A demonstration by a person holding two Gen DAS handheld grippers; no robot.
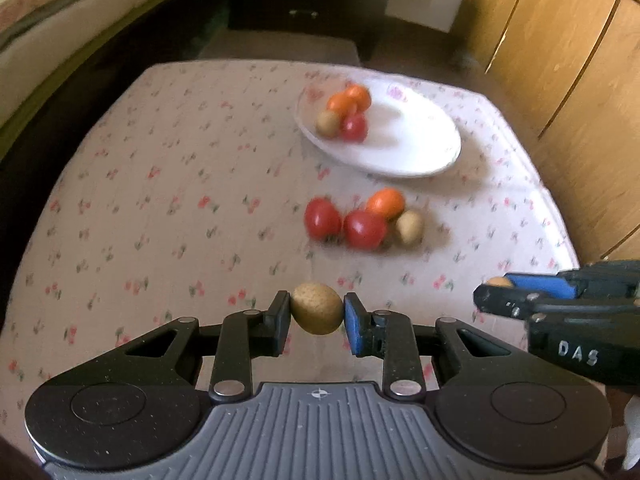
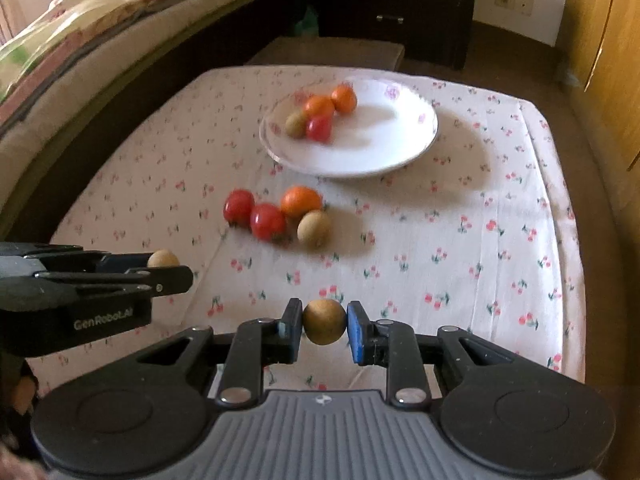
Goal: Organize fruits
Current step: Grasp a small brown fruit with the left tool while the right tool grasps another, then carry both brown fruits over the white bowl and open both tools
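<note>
My left gripper [image 1: 316,312] is shut on a small brown fruit [image 1: 316,309] above the near part of the table. My right gripper [image 2: 323,322] is shut on another brown fruit [image 2: 324,321]; it shows at the right of the left wrist view [image 1: 496,292]. A white plate [image 1: 408,140] at the far side holds two orange fruits [image 1: 350,98], a red one [image 1: 354,127] and a brown one [image 1: 328,123]. On the cloth lie two red fruits [image 1: 344,224], an orange one [image 1: 386,203] and a brown one [image 1: 409,226]. The plate also shows in the right wrist view [image 2: 380,136].
The table wears a cherry-print cloth [image 2: 460,240]. A bed with bedding [image 2: 80,40] runs along the left. A dark drawer unit [image 2: 392,4] stands beyond the table, wooden cupboard doors [image 1: 560,52] to the right. A stool [image 2: 332,52] sits at the far edge.
</note>
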